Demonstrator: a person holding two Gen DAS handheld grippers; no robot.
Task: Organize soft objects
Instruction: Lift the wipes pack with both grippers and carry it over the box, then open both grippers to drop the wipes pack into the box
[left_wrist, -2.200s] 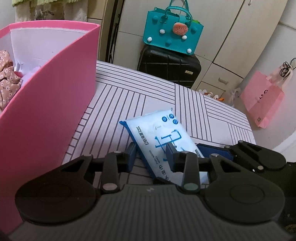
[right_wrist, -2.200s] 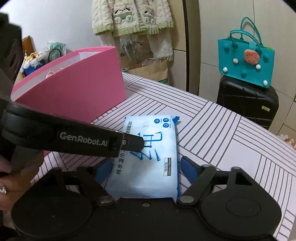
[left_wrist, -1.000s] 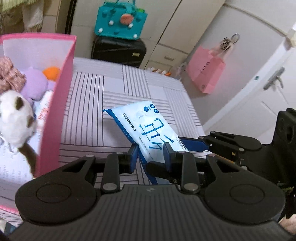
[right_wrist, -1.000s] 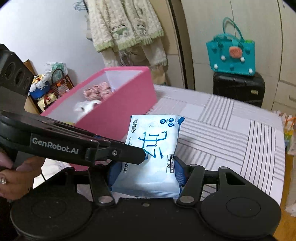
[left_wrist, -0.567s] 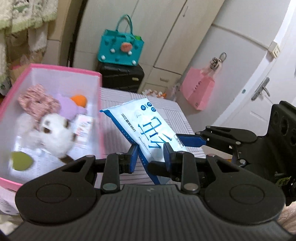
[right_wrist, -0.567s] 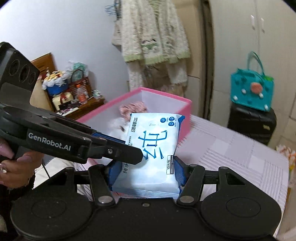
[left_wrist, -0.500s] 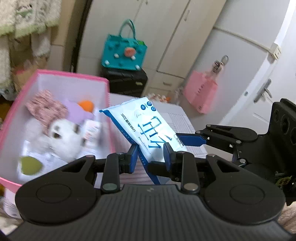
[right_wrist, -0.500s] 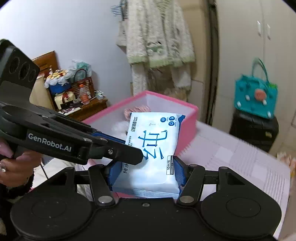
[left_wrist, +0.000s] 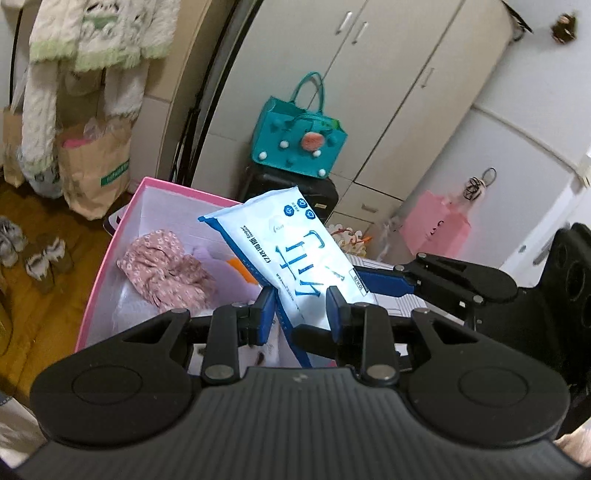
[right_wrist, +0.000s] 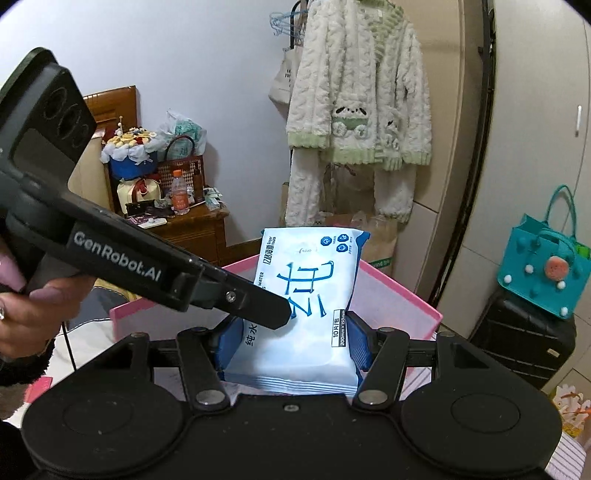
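Your right hand-held gripper (right_wrist: 291, 338) is clamped on the lower end of the wet-wipe pack (right_wrist: 301, 306), its two blue pads pressing the pack's long edges. Your left hand-held gripper (left_wrist: 301, 310) pinches the same pack (left_wrist: 295, 258) from the side, with one blue pad on each face near its lower edge; in the right wrist view its black finger lies across the pack's printed front. Both grips are closed on the pack, and it hangs in the air, clear of any surface.

The pack stands tilted over the pink box (left_wrist: 101, 266), which lies open below and behind it. In the left wrist view you can see, inside the box, a pink flowered cloth (left_wrist: 162, 273), with a pale purple soft item (left_wrist: 207, 258) and a bit of orange beside it. The far wall of the box (right_wrist: 391, 299) shows behind the pack in the right wrist view.

A teal tote bag (left_wrist: 299, 140) sits on a black suitcase (left_wrist: 325, 192) by the cupboards, and a fluffy white and green garment (right_wrist: 354, 110) hangs on the wall.
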